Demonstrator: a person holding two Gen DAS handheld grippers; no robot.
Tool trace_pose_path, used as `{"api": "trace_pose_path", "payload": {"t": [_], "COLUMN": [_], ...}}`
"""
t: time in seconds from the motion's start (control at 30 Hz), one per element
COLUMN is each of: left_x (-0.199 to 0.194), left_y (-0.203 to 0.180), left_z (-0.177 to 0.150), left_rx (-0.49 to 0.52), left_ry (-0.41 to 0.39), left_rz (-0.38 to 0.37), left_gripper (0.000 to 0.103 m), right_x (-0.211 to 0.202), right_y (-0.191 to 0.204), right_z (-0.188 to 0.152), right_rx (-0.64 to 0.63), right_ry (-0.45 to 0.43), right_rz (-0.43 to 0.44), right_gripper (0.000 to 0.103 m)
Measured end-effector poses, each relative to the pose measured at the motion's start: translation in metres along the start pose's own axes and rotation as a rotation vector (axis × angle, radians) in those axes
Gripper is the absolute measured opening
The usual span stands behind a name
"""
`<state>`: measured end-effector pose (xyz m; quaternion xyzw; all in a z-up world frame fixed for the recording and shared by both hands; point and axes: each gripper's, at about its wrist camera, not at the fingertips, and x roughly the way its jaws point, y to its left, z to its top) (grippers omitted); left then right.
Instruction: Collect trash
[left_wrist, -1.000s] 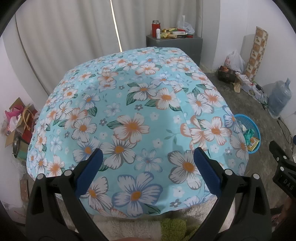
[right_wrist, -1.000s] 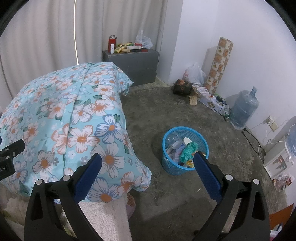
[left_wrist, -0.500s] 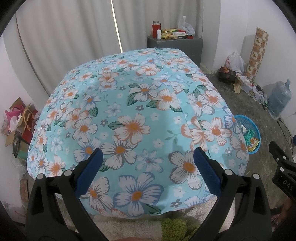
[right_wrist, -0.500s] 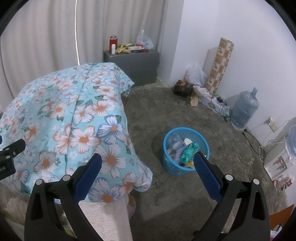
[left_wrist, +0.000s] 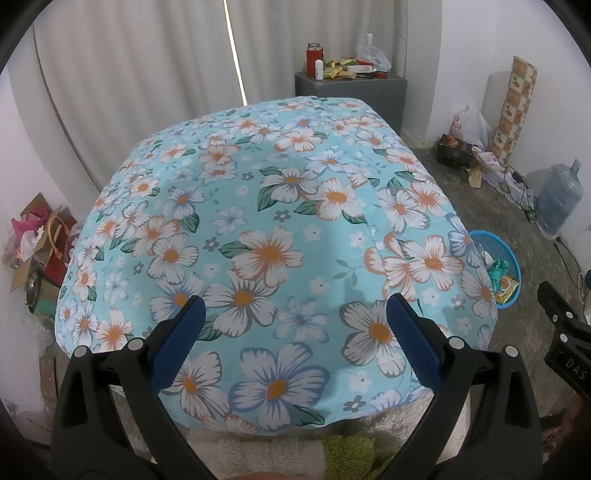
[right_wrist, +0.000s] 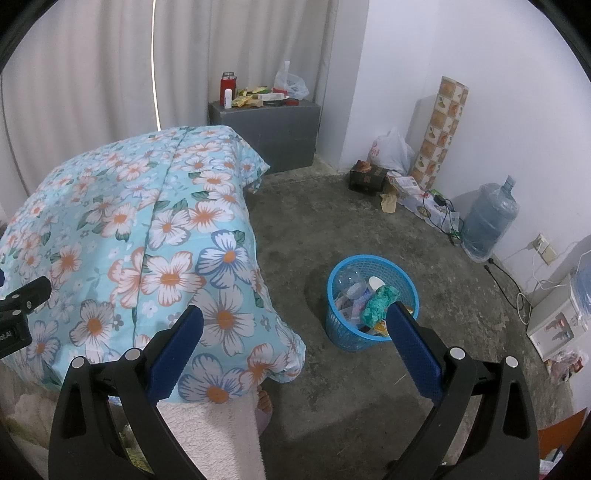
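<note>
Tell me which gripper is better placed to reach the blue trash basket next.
Right. The right gripper is open, and the blue trash basket sits on the floor just ahead of it. The left gripper faces the floral bedcover.

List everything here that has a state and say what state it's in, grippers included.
left gripper: open, holding nothing
right gripper: open, holding nothing
blue basket: upright on the floor, holding trash
water jug: upright by the wall
floral cover: spread flat over the bed
red flask: upright on the grey cabinet
</note>
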<state>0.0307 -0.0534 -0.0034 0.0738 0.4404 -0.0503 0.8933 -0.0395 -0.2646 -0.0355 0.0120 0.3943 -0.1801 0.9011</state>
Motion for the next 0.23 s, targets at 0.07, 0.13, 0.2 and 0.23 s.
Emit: {"api": "trace_pose_path", "payload": {"t": [0.07,0.13,0.2,0.23], "left_x": [0.0001,0.0004,0.0000,0.0002], "left_y": [-0.0001,0.0008,0.0001,0.0005], "left_z": [0.0000,0.0000,-0.0002,-0.0002], "left_rx": [0.000,0.001,0.000,0.000], "left_ry": [0.001,0.001,0.001,0.000], "left_rz": [-0.001,-0.001,0.000,-0.001], "left_gripper": [0.094,0.094,0.094,0.094], "right_x": [0.0008,0.0005,0.0007,0.0005], "right_y": [-0.0024,-0.0016,-0.0022,-0.0019], "right_z": [-0.0009,-0.0008,-0.0011,-0.0011], "right_rx": [0.001,0.002,0.003,0.003], "right_ry": [0.002,0.002,0.002,0.001], "right_rz": [0.000,0.000,0.000,0.000], "right_gripper": [0.096,0.096,0.096,0.096]}}
